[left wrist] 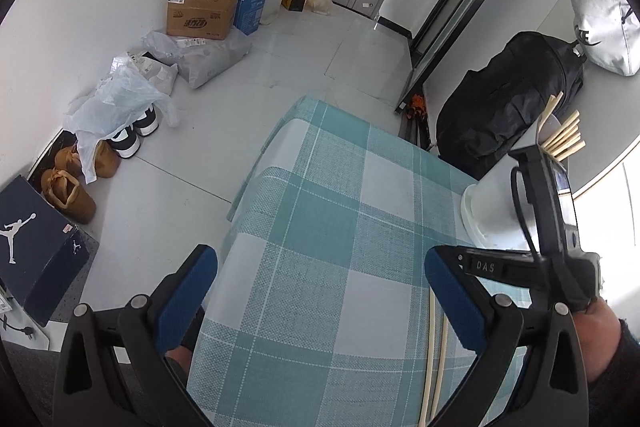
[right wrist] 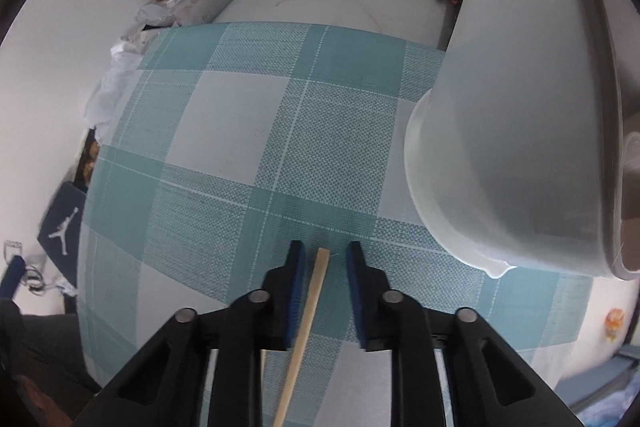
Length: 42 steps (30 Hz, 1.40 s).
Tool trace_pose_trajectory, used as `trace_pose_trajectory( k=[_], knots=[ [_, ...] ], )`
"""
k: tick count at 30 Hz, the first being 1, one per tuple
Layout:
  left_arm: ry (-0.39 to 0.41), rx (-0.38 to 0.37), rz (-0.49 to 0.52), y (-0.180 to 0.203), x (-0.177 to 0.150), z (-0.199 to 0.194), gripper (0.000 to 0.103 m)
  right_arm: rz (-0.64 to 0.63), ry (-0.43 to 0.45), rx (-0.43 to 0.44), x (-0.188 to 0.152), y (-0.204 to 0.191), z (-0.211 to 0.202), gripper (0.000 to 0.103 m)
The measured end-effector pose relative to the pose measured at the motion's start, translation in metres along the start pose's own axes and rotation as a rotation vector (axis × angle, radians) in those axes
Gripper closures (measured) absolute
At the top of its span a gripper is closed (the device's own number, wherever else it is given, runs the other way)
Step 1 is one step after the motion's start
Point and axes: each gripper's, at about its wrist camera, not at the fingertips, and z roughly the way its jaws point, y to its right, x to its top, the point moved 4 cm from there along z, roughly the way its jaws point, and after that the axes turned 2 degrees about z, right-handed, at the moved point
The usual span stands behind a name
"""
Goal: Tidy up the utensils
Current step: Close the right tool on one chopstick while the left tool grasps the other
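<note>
Right wrist: chopstick (right wrist: 310, 323) lower end cut off between right gripper (right wrist: 325, 255) pads.

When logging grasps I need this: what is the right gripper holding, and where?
Nothing: a chopstick lies between the right gripper's open fingers, near its end, untouched.
</note>
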Motion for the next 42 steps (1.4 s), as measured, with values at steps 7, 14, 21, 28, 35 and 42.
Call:
trace_pose_trajectory(
  k=[7, 14, 21, 28, 35, 42],
  knots=[
    [-0.023, 0.000, 0.009, 0.002, -0.004, 0.005, 0.002, 0.045, 0.083, 0.063, -0.003, 0.011, -0.017, 0.098],
    [-0.056, 0.013, 0.068, 0.014, -0.012, 0.012, 0.002, 0.080, 0.290, 0.184, -0.014, 0.029, -0.075, 0.098],
    [-0.068, 0.043, 0.180, 0.038, -0.023, 0.016, 0.002, 0.148, 0.503, 0.324, -0.040, 0.058, -0.130, 0.098],
    [-0.121, 0.011, 0.260, 0.071, -0.038, 0.023, 0.002, 0.180, 0.641, 0.347, -0.073, 0.095, -0.159, 0.098],
    [-0.200, 0.007, 0.315, 0.099, -0.039, 0.033, 0.002, 0.277, 0.826, 0.355, -0.093, 0.123, -0.183, 0.098],
    [-0.313, 0.046, 0.331, 0.110, -0.044, 0.062, 0.007, 0.286, 0.961, 0.298, -0.100, 0.138, -0.205, 0.098]
  ],
)
